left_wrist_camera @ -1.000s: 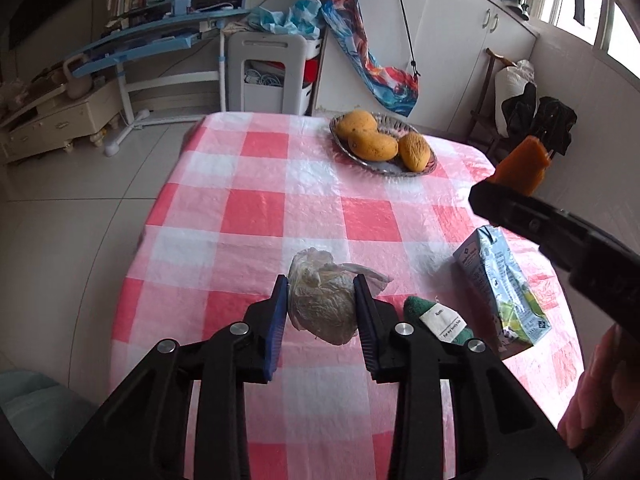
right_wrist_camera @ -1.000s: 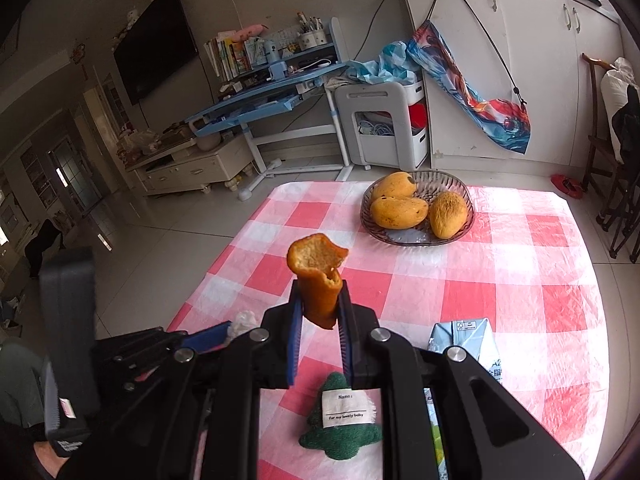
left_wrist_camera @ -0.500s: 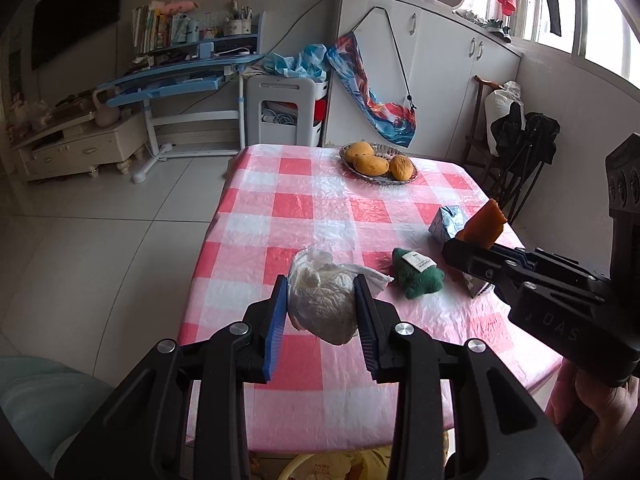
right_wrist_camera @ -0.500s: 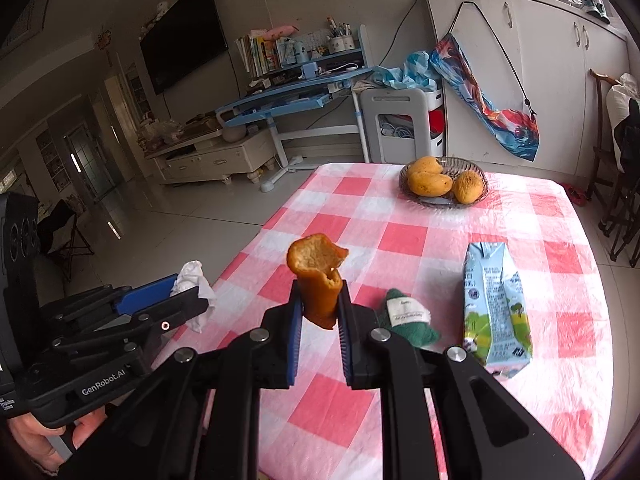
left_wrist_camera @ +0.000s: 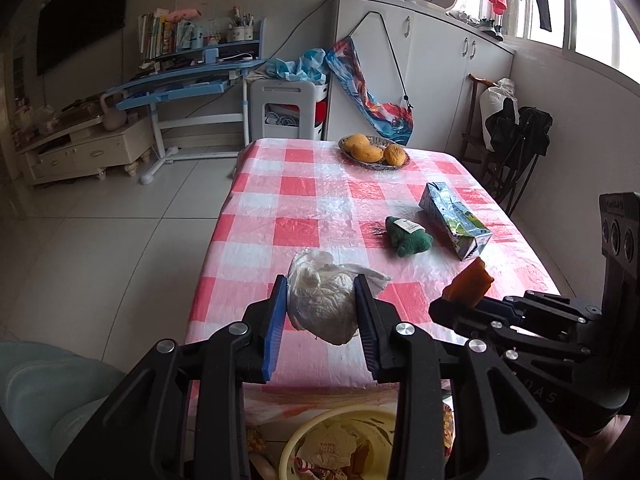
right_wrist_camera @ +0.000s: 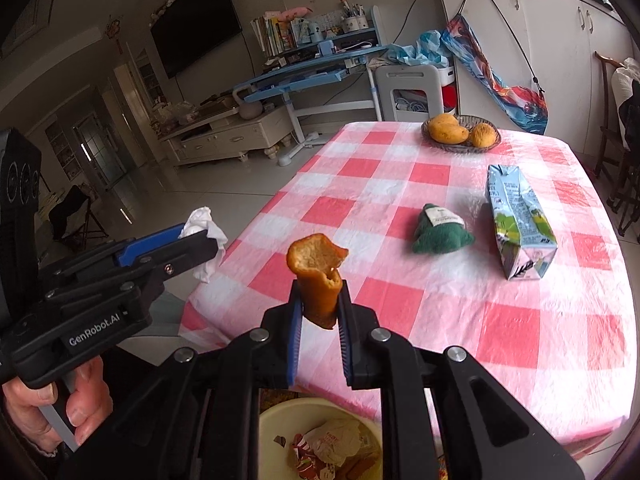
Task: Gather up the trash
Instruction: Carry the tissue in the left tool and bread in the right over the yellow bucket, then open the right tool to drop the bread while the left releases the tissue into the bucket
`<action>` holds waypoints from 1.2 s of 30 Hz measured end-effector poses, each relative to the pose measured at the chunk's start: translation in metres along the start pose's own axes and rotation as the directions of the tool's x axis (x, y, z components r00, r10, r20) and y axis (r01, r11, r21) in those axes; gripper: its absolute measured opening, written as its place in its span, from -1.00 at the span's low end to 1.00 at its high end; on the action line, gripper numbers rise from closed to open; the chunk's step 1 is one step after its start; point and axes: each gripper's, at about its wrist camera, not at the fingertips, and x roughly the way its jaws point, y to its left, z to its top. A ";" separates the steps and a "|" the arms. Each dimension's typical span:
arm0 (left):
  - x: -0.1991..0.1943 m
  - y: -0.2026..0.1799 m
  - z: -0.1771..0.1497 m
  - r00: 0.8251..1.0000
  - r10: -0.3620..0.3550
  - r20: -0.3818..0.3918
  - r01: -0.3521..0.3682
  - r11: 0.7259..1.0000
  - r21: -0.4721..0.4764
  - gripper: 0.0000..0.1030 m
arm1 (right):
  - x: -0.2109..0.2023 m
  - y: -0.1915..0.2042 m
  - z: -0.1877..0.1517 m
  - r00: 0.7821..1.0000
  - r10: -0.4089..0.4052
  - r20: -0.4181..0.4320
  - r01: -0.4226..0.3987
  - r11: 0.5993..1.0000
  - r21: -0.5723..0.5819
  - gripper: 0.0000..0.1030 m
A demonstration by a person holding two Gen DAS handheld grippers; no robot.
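My left gripper [left_wrist_camera: 320,300] is shut on a crumpled white tissue wad [left_wrist_camera: 322,304], held above the near edge of the checked table [left_wrist_camera: 320,200]. In the right wrist view the same gripper [right_wrist_camera: 200,240] shows at the left with the tissue [right_wrist_camera: 204,222] in it. My right gripper [right_wrist_camera: 319,304] is shut on an orange fruit peel [right_wrist_camera: 318,272], also seen as the peel [left_wrist_camera: 470,286] at the right of the left wrist view. A yellow trash bin [right_wrist_camera: 280,416] with wrappers inside stands on the floor below both grippers, partly hidden by the fingers; the bin [left_wrist_camera: 316,424] shows in the left wrist view too.
A blue milk carton [right_wrist_camera: 516,220] lies on its side on the table, beside a green plush toy [right_wrist_camera: 440,234]. A glass bowl of mangoes [right_wrist_camera: 460,130] stands at the far end. A hand [right_wrist_camera: 60,404] holds the left gripper's handle. Chairs stand at the right.
Both grippers have drawn back from over the table toward its near edge, each keeping its load. The trash bin has come into view below them.
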 end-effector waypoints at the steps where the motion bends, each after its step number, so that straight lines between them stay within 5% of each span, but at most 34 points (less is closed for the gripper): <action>1: -0.002 0.000 -0.003 1.000 0.000 -0.001 0.000 1.000 0.002 -0.38 | 0.000 0.002 -0.004 1.000 0.002 -0.008 -0.002 1.000 -0.002 -0.66; 22: -0.037 0.000 -0.048 1.000 -0.006 -0.020 0.007 1.000 0.020 -0.38 | -0.006 0.039 -0.074 0.985 0.044 -0.164 -0.051 0.998 -0.037 -0.60; 24: -0.039 0.001 -0.050 1.000 -0.009 -0.022 0.010 1.000 0.018 -0.38 | -0.004 0.042 -0.082 0.981 0.035 -0.193 -0.043 0.998 -0.040 -0.23; 33: -0.043 -0.011 -0.071 0.996 -0.028 -0.079 0.032 0.998 0.048 -0.36 | -0.014 0.031 -0.090 0.984 -0.024 -0.176 0.029 0.999 0.023 0.29; 36: -0.042 -0.015 -0.080 0.993 -0.034 -0.111 0.040 0.998 0.055 -0.11 | -0.027 0.015 -0.086 0.991 -0.077 -0.109 0.087 0.992 0.090 0.45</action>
